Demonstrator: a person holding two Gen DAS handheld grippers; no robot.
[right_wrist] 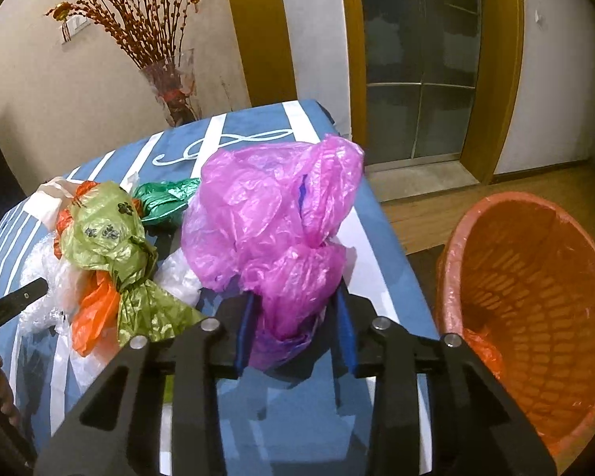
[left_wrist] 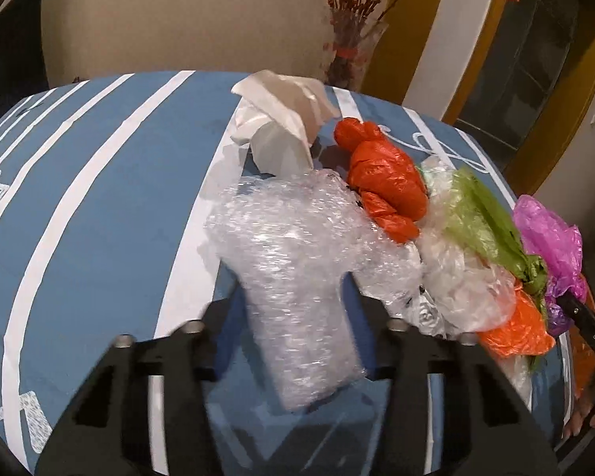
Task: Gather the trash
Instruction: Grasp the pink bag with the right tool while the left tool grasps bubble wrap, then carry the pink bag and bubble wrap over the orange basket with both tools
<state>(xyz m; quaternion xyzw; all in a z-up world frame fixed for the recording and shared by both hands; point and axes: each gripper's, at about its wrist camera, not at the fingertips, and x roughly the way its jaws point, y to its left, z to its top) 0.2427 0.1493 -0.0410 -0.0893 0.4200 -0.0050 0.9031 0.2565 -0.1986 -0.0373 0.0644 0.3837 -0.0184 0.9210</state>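
My left gripper (left_wrist: 293, 309) is shut on a wad of clear bubble wrap (left_wrist: 289, 254) over the blue striped table (left_wrist: 99, 206). Behind it lie a white bag (left_wrist: 281, 119), a red-orange bag (left_wrist: 384, 182), a clear bag (left_wrist: 460, 273), a green bag (left_wrist: 488, 222) and an orange bag (left_wrist: 515, 329). My right gripper (right_wrist: 295, 325) is shut on a crumpled pink plastic bag (right_wrist: 273, 214) and holds it above the table's right edge. To its left lie the light green bag (right_wrist: 107, 238), a dark green bag (right_wrist: 162, 198) and the orange bag (right_wrist: 95, 313).
An orange laundry-style basket (right_wrist: 535, 317) lined with an orange bag stands on the wooden floor right of the table. A glass vase of dried red branches (right_wrist: 170, 87) stands behind the table by the wall. A glass door (right_wrist: 420, 59) is at the back.
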